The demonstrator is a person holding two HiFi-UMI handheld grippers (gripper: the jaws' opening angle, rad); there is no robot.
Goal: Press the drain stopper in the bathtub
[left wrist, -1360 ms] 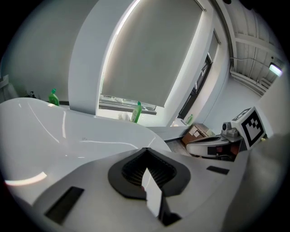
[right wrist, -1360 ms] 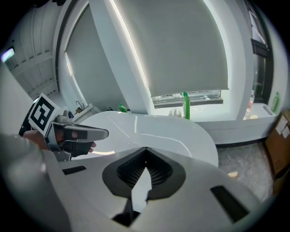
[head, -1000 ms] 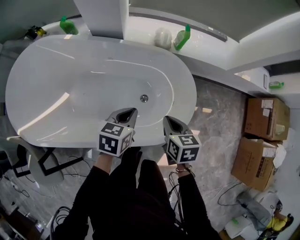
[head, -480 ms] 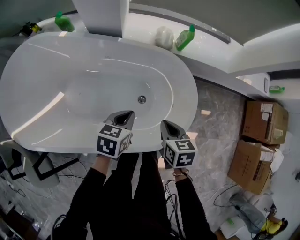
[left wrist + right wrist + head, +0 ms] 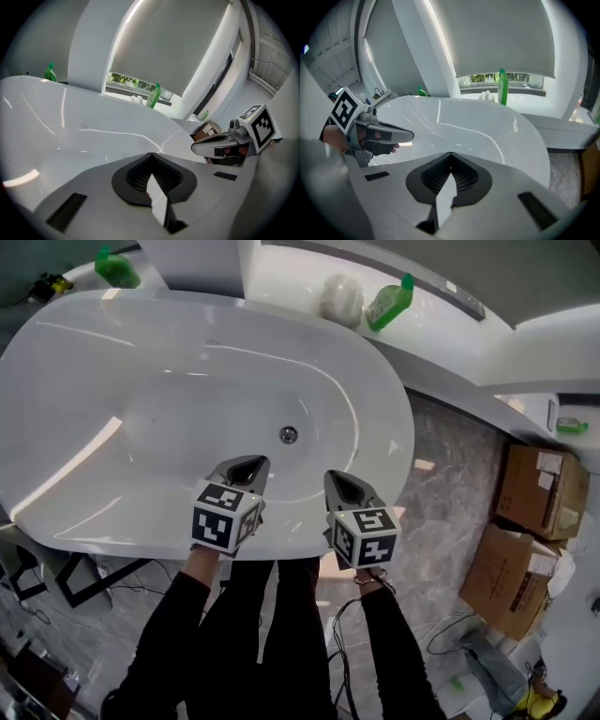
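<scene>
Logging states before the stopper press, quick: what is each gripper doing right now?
Left gripper: closed, holding nothing.
Right gripper: closed, holding nothing.

ledge (image 5: 281,279): green bottle (image 5: 389,302) | far left: second green bottle (image 5: 114,268) | floor (image 5: 450,465): cardboard boxes (image 5: 539,488) at right
</scene>
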